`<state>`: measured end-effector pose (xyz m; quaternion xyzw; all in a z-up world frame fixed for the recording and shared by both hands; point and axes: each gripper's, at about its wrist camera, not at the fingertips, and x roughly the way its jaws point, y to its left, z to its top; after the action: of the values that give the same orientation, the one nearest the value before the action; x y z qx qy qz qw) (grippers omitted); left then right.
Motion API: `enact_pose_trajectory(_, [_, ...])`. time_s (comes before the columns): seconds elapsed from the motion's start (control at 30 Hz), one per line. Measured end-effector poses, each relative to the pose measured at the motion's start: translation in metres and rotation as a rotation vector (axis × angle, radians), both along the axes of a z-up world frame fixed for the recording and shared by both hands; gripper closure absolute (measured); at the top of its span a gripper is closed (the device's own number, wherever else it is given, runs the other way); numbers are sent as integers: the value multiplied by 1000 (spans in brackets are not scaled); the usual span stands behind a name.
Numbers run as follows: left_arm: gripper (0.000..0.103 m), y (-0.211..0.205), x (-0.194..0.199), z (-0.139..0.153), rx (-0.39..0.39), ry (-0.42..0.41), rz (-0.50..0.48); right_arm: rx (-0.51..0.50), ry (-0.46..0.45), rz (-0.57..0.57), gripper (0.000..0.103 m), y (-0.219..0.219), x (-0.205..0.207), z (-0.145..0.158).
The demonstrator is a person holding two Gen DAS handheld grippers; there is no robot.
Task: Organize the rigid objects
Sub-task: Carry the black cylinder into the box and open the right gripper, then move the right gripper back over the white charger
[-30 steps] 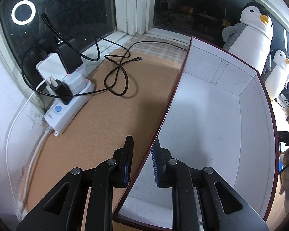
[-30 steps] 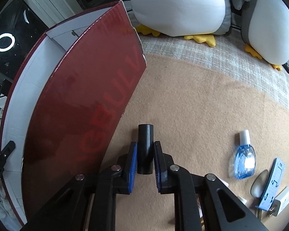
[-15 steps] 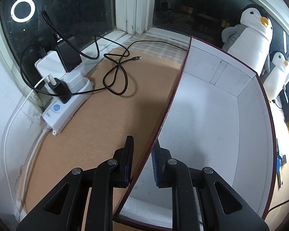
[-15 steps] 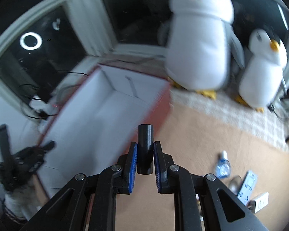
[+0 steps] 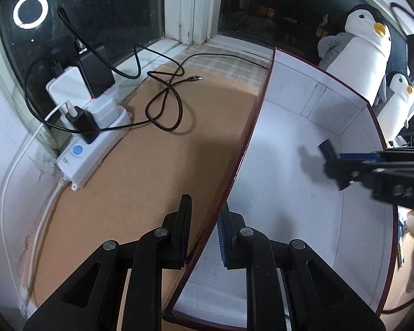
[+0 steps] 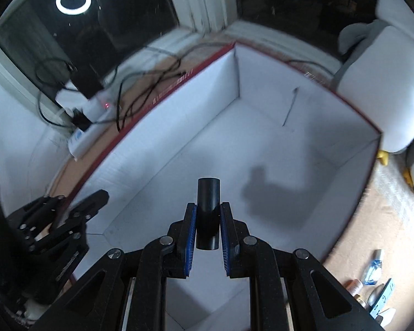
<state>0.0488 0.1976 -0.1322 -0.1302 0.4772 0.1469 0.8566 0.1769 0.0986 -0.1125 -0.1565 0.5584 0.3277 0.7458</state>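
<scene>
A large box, dark red outside and white inside (image 5: 303, 193), stands open on the brown mat; it also shows in the right wrist view (image 6: 262, 143). My left gripper (image 5: 204, 231) is shut on the box's left wall (image 5: 234, 171). My right gripper (image 6: 207, 229) is shut on a short black cylinder (image 6: 207, 207) and holds it above the box's inside. The right gripper (image 5: 342, 162) shows in the left wrist view with the cylinder (image 5: 328, 148) sticking out. The left gripper shows in the right wrist view at the box's near left edge (image 6: 69, 215).
A white power strip (image 5: 91, 143) with plugs and black cables (image 5: 165, 104) lies left of the box by the window. Plush penguins (image 5: 356, 52) stand behind the box. A small blue bottle (image 6: 374, 269) and several small items (image 6: 383, 298) lie on the mat at the right.
My right gripper has carried the black cylinder up from the mat and over the box's open top. My left gripper has stayed clamped on the box wall.
</scene>
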Motion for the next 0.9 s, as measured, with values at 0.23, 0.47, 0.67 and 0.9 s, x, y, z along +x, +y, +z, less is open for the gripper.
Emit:
enact_pose_trajectory(0.23, [87,1,-1,-3,-7,6,-6,-76,-10,35,88,13,-1,-23])
enact_pose_trajectory(0.47, [87,4,2,-4,-13,10,-10,-100,-23,48,87,16,-5,-32])
enact_pose_trajectory(0.67, [87,4,2,-4,-11,12,-10,-68,-24,36,86,11,-8,-27])
enact_pose_trajectory(0.9, [87,1,-1,-2,-2,15,-11,39,-35,-24,84,-23,-13,2])
